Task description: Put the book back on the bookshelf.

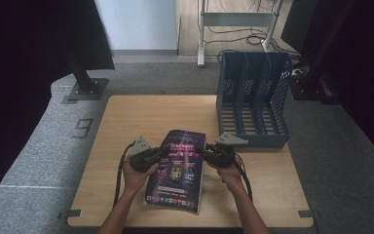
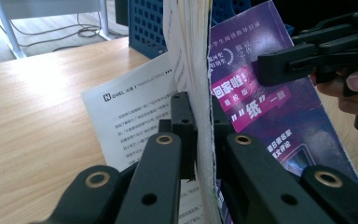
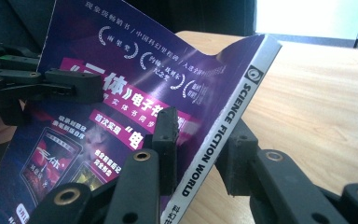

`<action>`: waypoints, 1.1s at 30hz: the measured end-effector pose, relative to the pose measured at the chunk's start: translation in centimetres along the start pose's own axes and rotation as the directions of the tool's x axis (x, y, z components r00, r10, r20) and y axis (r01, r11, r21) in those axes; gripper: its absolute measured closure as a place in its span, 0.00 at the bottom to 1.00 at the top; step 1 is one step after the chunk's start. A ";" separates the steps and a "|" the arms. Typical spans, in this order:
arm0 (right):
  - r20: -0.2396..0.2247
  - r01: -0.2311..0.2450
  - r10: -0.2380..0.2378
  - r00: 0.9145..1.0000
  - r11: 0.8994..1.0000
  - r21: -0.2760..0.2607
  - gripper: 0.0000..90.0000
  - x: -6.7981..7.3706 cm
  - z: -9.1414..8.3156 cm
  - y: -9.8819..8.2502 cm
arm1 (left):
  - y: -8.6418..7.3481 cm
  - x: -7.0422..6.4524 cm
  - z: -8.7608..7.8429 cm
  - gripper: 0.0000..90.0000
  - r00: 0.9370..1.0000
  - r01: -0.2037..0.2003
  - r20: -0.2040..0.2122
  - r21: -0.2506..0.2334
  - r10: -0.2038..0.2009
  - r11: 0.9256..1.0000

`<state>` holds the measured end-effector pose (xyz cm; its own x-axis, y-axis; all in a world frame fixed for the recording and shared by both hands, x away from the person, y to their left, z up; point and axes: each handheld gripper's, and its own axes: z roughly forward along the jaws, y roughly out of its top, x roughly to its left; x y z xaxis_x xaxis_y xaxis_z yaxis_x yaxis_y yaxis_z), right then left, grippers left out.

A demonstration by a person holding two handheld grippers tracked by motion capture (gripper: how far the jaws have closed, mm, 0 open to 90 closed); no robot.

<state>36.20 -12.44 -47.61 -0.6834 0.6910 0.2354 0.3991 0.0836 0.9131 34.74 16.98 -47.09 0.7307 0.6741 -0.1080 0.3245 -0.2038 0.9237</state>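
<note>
While both hands stood over the near-mid part of the table (image 1: 126,112), the magazine (image 1: 177,168) was held between them, far end raised, near edge low by the tabletop. L gripper (image 2: 200,135) was clenched on the loose page edge; R gripper (image 3: 200,144) was grasping the spine side. Judged light, floppy, glossy, so prob. slippery, w/ thin pages that could tear. Spine looked the stiffest hold; page edge would sag. File rack (image 1: 254,100) stood far right.
</note>
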 end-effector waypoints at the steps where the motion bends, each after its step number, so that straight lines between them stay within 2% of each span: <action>1: 0.003 0.009 -0.009 1.000 1.000 -0.010 0.79 0.1 -0.1 0.2 | 0.2 0.0 -0.1 0.96 1.000 0.000 0.004 -0.007 0.000 1.000; 10: -0.001 0.053 -0.053 0.999 0.997 -0.048 0.80 0.8 -0.8 0.9 | 0.4 0.2 -0.4 0.96 1.000 0.014 0.016 -0.023 -0.014 1.000; 13: 0.003 0.093 -0.093 0.996 0.993 -0.073 0.80 1.2 -1.1 1.4 | 0.6 0.2 -0.5 0.96 1.000 0.013 0.016 -0.040 -0.012 0.999; 14: 0.003 0.093 -0.093 0.996 0.993 -0.073 0.80 1.2 -1.1 1.4 | 0.6 0.2 -0.5 0.96 1.000 0.013 0.016 -0.040 -0.012 0.999; 20: 0.013 0.125 -0.125 0.992 0.988 -0.093 0.81 1.3 -1.5 2.1 | 1.4 0.1 -0.8 0.96 1.000 -0.012 0.013 -0.063 0.012 0.998; 27: 0.028 0.179 -0.177 0.984 0.970 -0.164 0.84 2.0 -2.7 3.8 | 3.6 -0.6 -1.8 0.96 0.999 -0.053 0.000 -0.110 0.054 0.993; 33: 0.021 0.195 -0.194 0.981 0.959 -0.208 0.87 2.6 -3.7 4.0 | 3.8 -1.1 -2.1 0.96 0.997 -0.080 -0.008 -0.119 0.080 0.990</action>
<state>33.73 -12.99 -42.12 -0.7347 0.6769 0.0462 0.1224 0.0652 0.9903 33.86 16.94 -42.71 0.7496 0.6611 -0.0310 0.1909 -0.1710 0.9666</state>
